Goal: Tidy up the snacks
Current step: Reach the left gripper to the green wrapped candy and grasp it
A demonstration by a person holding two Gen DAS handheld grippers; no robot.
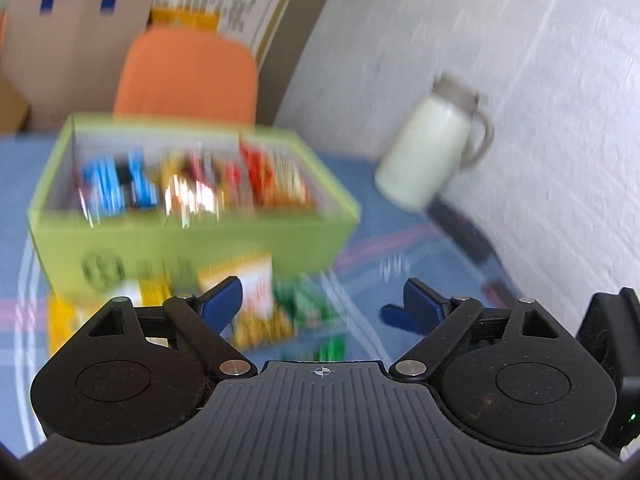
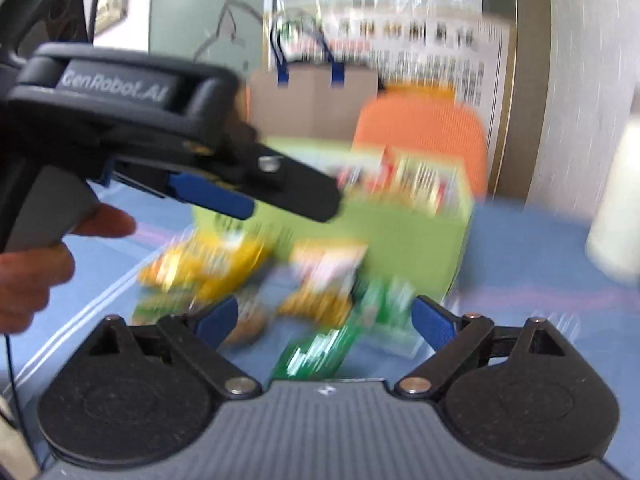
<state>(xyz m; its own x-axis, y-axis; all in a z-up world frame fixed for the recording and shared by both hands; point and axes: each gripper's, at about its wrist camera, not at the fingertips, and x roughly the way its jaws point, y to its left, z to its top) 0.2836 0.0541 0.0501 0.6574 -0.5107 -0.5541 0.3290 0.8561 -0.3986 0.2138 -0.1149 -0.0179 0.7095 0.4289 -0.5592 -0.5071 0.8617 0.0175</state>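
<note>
Blue tablecloth (image 1: 380, 184) covers the table, and a lime-green box (image 1: 192, 236) sits on it near an orange chair (image 1: 188, 72), already packed with upright snack packs in blue, red and orange. More loose snacks (image 2: 324, 280) are lying on the cloth right in front of the box: yellow bags, a white-and-orange one, a couple of green ones. All pretty blurry. A white jug (image 1: 432, 152) stands off by the wall.

Left gripper (image 1: 322, 300) tilts down toward the loose pile, jaws spread wide, nothing in them. Right gripper (image 2: 324, 316), same deal: wide open, empty, over the green packs.
</note>
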